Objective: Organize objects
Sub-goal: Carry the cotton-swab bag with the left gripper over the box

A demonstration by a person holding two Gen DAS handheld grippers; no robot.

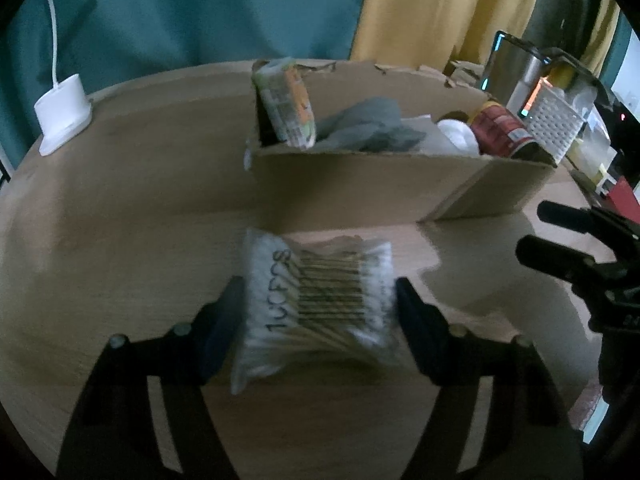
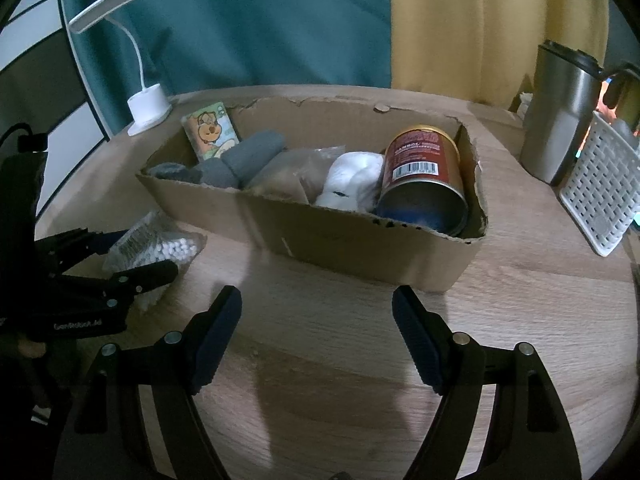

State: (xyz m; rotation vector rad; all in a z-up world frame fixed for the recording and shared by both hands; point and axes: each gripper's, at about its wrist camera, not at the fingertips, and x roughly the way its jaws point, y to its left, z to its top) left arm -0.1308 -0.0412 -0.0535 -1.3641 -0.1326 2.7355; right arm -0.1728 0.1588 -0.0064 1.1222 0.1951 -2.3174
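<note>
A clear bag of cotton swabs (image 1: 320, 300) lies on the wooden table (image 1: 120, 220) in front of a cardboard box (image 1: 360, 184). My left gripper (image 1: 319, 286) has both pads against the bag's sides and is shut on it. The right wrist view shows that bag (image 2: 156, 244) at the left, between the fingers of the left gripper (image 2: 146, 254). My right gripper (image 2: 316, 294) stands open over bare table before the box (image 2: 360, 248), with nothing between its fingers. The box holds a red can (image 2: 424, 168), grey cloths (image 2: 252, 152), a white bundle (image 2: 352, 176) and a cartoon packet (image 2: 210, 130).
A white desk lamp (image 2: 150, 110) stands at the back left of the table. At the right are a steel tumbler (image 2: 560, 120) and a white perforated basket (image 2: 600, 192). Teal and yellow curtains hang behind. The right gripper (image 1: 534, 230) shows at the right edge of the left wrist view.
</note>
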